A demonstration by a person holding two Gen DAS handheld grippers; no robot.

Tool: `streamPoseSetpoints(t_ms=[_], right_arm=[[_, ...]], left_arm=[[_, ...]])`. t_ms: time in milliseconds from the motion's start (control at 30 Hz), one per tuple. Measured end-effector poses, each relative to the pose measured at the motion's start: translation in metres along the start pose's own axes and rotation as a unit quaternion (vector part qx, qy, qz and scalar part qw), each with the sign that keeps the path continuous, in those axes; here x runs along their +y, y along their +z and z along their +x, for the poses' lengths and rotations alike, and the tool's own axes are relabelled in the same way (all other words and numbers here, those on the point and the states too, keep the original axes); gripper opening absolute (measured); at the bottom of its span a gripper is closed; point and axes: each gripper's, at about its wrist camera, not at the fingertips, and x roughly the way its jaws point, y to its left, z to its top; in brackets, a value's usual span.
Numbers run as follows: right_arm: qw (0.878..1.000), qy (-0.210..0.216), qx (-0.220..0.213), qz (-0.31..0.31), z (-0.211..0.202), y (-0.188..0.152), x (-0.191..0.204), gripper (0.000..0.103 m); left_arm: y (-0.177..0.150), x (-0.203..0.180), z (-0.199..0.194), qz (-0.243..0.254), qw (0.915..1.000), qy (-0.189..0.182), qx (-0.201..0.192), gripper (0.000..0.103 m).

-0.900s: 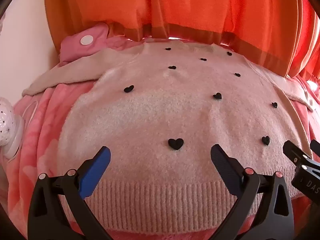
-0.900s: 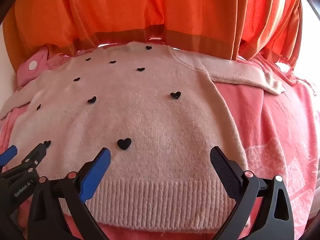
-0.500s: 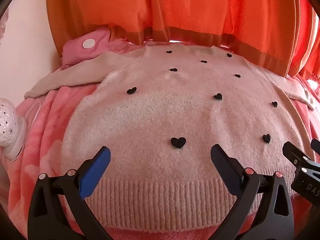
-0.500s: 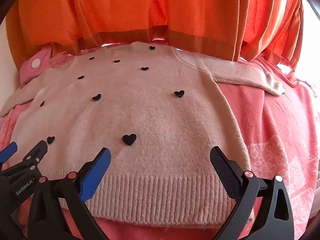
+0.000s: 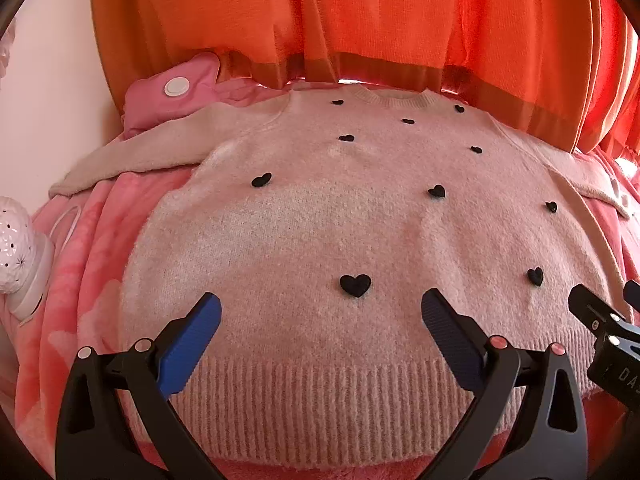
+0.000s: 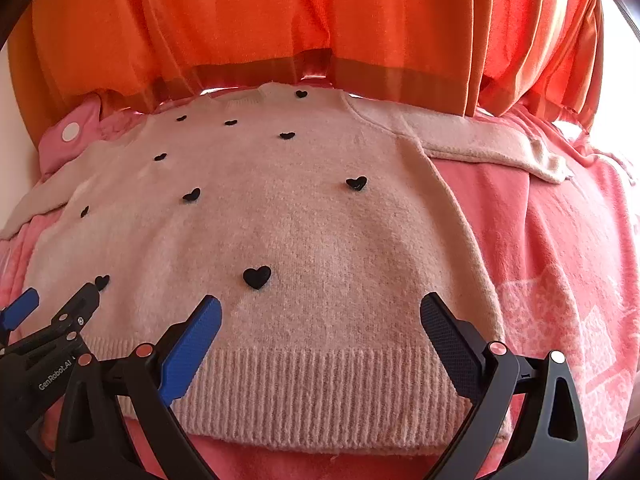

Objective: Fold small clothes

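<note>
Both tongs (image 5: pixel 320 312) (image 6: pixel 320 312) gape above the sweater (image 5: pixel 360 232); only the left view shows a white lamp (image 5: pixel 16 248).

Bedroom; pink blanket (image 6: pixel 560 240); orange curtains (image 6: pixel 320 12)

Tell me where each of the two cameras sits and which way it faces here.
Left wrist: sits on the left gripper, facing forward over the hem at the sweater and orange curtain; its open fingers show, the right gripper at the right edge.
Right wrist: sits on the right gripper, facing likewise; its open fingers show, the left gripper at the left edge.
Shared: sweater, curtain, pink blanket.
</note>
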Motion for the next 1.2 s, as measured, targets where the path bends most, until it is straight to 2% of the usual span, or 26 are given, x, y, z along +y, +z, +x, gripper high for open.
streamPoseSetpoints(t_ms=[1200], right_arm=[[1.0, 0.0, 0.002, -0.003, 0.0002, -0.0038, -0.0016, 0.098]], left_arm=[[-0.0044, -0.001, 0.0021, 0.007, 1.0, 0.006, 0.001, 0.098]])
